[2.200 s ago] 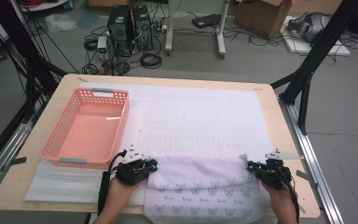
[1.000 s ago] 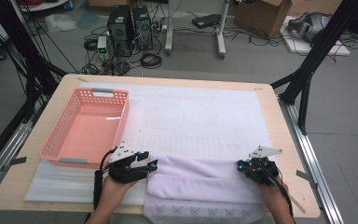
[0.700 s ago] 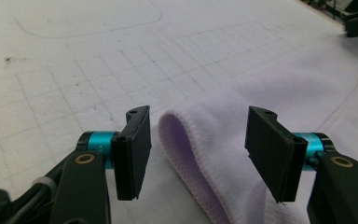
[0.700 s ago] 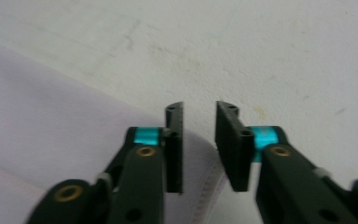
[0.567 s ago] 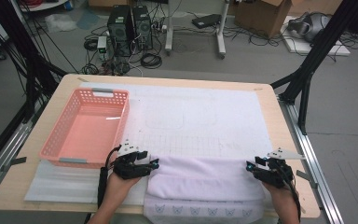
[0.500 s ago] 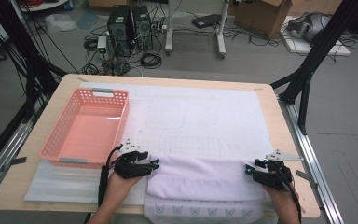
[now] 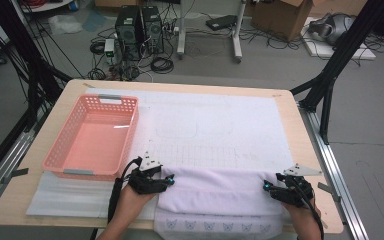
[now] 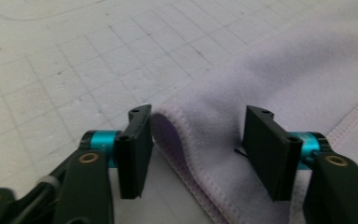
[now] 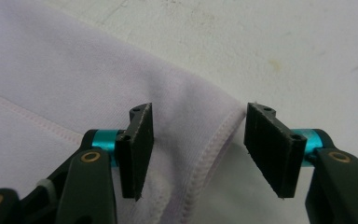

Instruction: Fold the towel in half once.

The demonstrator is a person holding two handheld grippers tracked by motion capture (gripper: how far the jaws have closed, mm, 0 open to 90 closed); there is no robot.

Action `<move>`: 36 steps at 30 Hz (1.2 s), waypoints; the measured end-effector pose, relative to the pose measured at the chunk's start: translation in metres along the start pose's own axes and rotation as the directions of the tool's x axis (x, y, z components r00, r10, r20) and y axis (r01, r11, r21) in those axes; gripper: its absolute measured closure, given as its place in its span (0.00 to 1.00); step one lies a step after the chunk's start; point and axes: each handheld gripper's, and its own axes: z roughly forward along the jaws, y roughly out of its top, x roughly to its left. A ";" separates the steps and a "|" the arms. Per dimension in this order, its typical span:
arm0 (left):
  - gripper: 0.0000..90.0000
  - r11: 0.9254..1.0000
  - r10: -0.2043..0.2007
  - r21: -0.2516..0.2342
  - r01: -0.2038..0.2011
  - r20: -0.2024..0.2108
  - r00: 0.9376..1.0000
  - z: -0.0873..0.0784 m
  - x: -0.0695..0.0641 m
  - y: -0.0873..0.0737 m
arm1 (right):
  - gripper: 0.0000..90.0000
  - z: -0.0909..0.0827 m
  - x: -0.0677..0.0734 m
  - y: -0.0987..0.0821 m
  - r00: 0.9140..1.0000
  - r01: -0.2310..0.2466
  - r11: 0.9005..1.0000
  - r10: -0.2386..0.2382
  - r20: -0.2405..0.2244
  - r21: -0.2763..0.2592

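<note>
1. High view: a pale lilac towel lies at the lower middle of the frame, folded over on itself. Its folded edge runs left to right just below the printed grid on the white mat.
2. A strip of the towel's lower layer, printed with small butterflies, shows below the folded part at the bottom edge of the frame.
3. Left gripper, lower left of centre in the high view, sits at the towel's left end of the fold. A hand holds it from below.
4. Left gripper view: jaws stand apart. A stitched, curled-over hem of the towel lies in the gap between them, near the left pad; the right pad is clear of the cloth's raised edge. No clamping seen. The jaws have been opening within the last second.
5. Right gripper, lower right in the high view, sits at the towel's right end of the fold.
6. Right gripper view: jaws stand apart. The towel's corner with its double stitched seam lies between them, not pinched; the pads do not press on it. These jaws have just been opening from nearly together.
7. Pink plastic basket stands at the left of the high view on the mat, well apart from the right gripper and near the left one; nothing visible inside it.
8. The wooden table shows as a bare rim round the mat.
</note>
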 end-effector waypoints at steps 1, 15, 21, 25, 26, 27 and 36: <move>0.44 1.000 0.015 0.003 -0.015 -0.005 1.000 0.001 -0.001 0.000 | 0.50 0.000 0.000 -0.001 1.000 -0.019 1.000 0.019 -0.010 0.004; 0.92 0.993 -0.115 -0.014 0.116 0.063 0.991 -0.002 0.007 -0.002 | 0.93 -0.001 0.003 0.000 0.993 0.008 1.000 -0.008 -0.121 0.004; 0.93 0.987 -0.118 -0.108 0.121 0.030 0.993 -0.008 0.012 0.009 | 0.94 0.000 0.002 0.003 0.997 0.019 0.999 -0.022 -0.080 -0.037; 0.93 0.981 -0.116 -0.159 0.113 -0.007 0.993 -0.002 0.023 0.030 | 0.94 0.001 -0.002 0.016 0.998 0.018 0.993 -0.023 -0.050 -0.115; 0.93 0.979 -0.120 -0.165 0.117 -0.011 0.993 0.000 0.026 0.034 | 0.94 0.001 -0.005 0.023 0.999 0.011 0.991 -0.017 -0.044 -0.134; 0.93 0.981 -0.113 -0.160 0.108 -0.023 0.993 0.003 0.030 0.040 | 0.94 0.002 -0.008 0.027 0.999 0.013 0.990 -0.018 -0.036 -0.142; 0.92 0.978 -0.150 -0.156 0.134 -0.089 0.985 0.034 0.071 0.081 | 0.94 0.038 -0.036 0.088 0.999 0.035 0.991 -0.034 0.010 -0.129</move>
